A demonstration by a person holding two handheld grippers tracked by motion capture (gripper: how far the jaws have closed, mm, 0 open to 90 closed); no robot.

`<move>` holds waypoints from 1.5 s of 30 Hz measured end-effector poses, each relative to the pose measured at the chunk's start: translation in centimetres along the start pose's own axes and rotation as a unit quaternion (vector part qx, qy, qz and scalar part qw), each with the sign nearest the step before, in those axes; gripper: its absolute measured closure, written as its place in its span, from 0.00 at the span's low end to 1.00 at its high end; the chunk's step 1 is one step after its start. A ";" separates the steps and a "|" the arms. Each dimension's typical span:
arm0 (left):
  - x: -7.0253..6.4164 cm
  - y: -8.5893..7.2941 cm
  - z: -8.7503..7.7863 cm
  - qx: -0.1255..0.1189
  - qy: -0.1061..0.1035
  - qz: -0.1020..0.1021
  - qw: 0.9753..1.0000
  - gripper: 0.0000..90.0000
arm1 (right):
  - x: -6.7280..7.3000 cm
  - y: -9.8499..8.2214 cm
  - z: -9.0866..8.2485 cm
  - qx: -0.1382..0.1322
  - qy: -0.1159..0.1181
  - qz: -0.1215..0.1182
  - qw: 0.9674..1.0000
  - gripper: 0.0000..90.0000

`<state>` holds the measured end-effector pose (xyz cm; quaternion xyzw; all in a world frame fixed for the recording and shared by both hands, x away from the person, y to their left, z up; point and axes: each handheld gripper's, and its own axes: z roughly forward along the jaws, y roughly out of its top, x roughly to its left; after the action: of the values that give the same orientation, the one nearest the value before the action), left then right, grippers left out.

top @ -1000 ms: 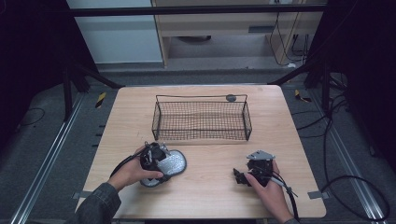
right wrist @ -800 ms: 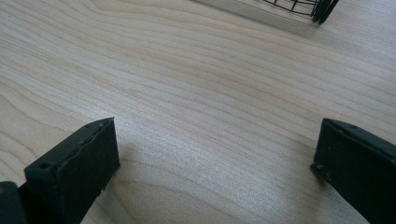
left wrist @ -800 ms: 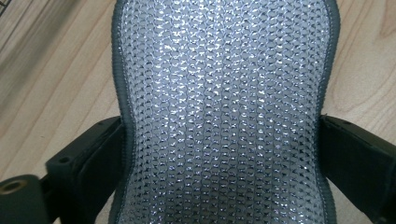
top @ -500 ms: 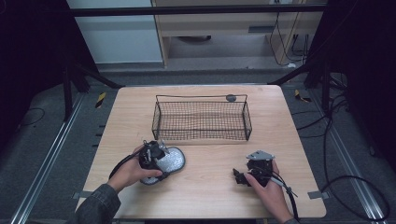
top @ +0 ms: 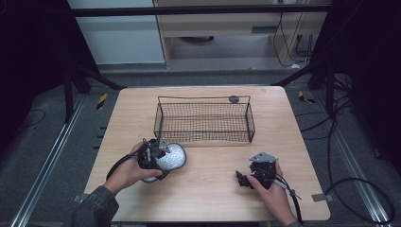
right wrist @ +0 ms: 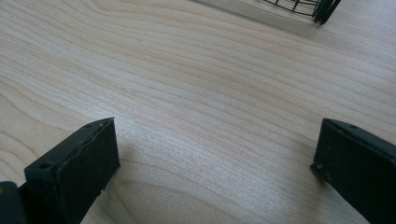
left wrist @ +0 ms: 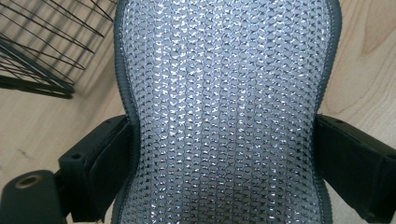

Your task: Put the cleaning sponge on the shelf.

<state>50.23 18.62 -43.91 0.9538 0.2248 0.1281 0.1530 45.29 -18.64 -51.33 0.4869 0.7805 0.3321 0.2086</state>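
Observation:
A silver mesh pad with a dark grey rim (top: 171,156) (left wrist: 224,112) is held just above the wooden table (top: 208,189) at the front left. My left gripper (top: 158,158) (left wrist: 224,154) is shut on the pad, its two black jaws pressing the pad's sides, which bow inward. My right gripper (top: 242,178) (right wrist: 215,158) rests low at the front right of the table, open, with bare wood between its jaws. A black wire basket (top: 204,119) stands at the table's middle back, and its corner shows in the left gripper view (left wrist: 37,51).
A small dark round object (top: 233,99) lies behind the basket's far rim. The basket's near corner (right wrist: 322,8) shows at the top of the right gripper view. Black cables trail from both grippers toward the table's front edge. Dark floor and rails surround the table.
My left gripper has moved the mesh pad slightly to the right and toward the basket. The right gripper has stayed in place.

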 end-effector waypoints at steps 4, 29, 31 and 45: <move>-0.1 0.6 -0.9 -0.006 0.012 0.014 1.000 0.09 | 0.0 0.0 0.0 0.000 0.000 -0.001 1.000 0.00; 1.0 4.9 -5.4 -0.024 0.061 0.069 0.995 0.09 | 0.0 0.0 0.0 0.000 0.000 -0.001 1.000 0.00; 1.3 5.4 -5.6 -0.024 0.065 0.073 0.995 0.09 | 0.0 0.0 0.0 0.001 -0.001 -0.002 1.000 0.00; 3.7 8.3 -6.6 -0.027 0.084 0.096 0.991 0.09 | 0.0 0.0 0.0 0.001 0.000 -0.001 1.000 0.01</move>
<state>54.58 14.80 -34.31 0.9523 0.1406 0.2280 0.1461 45.33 -18.63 -51.33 0.4860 0.7814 0.3315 0.2084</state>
